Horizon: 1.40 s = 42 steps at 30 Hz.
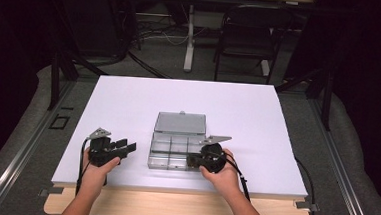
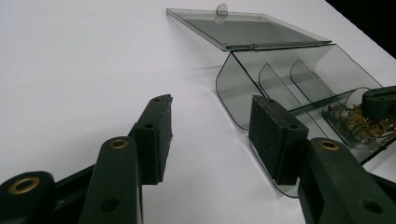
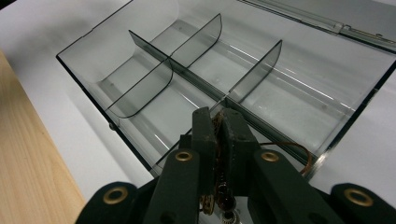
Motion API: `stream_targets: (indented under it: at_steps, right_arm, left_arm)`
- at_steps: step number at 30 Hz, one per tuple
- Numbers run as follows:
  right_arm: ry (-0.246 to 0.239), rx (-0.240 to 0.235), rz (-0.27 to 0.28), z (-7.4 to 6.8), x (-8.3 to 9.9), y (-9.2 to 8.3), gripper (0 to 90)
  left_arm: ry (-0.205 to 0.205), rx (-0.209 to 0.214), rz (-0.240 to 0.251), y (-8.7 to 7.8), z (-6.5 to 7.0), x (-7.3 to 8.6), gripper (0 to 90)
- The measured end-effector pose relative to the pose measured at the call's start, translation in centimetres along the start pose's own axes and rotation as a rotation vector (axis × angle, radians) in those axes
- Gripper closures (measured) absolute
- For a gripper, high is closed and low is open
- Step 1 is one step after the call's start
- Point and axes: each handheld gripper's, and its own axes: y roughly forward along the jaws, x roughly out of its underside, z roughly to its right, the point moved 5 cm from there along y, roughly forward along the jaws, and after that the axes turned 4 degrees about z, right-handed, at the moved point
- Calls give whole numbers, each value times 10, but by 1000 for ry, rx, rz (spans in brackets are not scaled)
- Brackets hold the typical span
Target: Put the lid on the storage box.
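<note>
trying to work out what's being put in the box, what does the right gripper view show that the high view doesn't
Right gripper view: the right hand-held gripper is shut on a thin gold-coloured chain with dark beads, over a near compartment of the clear smoky plastic compartment box.

High view: the person's two hands, the left hand-held gripper with jaws apart beside the box, the white table top, a black folding chair behind.

Both: the open box with its dividers, lid folded back flat.

Compartment box [image 1: 175,149] mid-table [image 1: 129,98], its lid [image 1: 180,122] flat behind it.
</note>
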Motion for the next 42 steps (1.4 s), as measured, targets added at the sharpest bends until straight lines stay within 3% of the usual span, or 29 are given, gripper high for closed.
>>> stream_targets:
  at_steps: [8, 13, 17, 25, 35, 42]
  right_arm:
    - [0, 22, -6, 3, 1, 0, 802]
    - [-29, 46, -16, 6, 1, 1, 776]
    - [-21, 60, 1, 8, 0, -1, 758]
    - [-13, 52, 39, 10, -4, -6, 733]
    - [-24, 57, 40, 16, -10, -17, 701]
    - [-4, 31, 44, 19, -13, -22, 631]
  left_arm:
    - [3, 0, -2, 0, 0, 0, 496]
    - [3, 0, 0, -1, -1, 0, 496]
    - [1, 0, -1, 0, 0, 0, 496]
    - [5, -2, -3, -1, -1, 0, 496]
    - [-1, 2, -1, 0, 0, 0, 497]
    - [1, 2, -3, 0, 0, 0, 497]
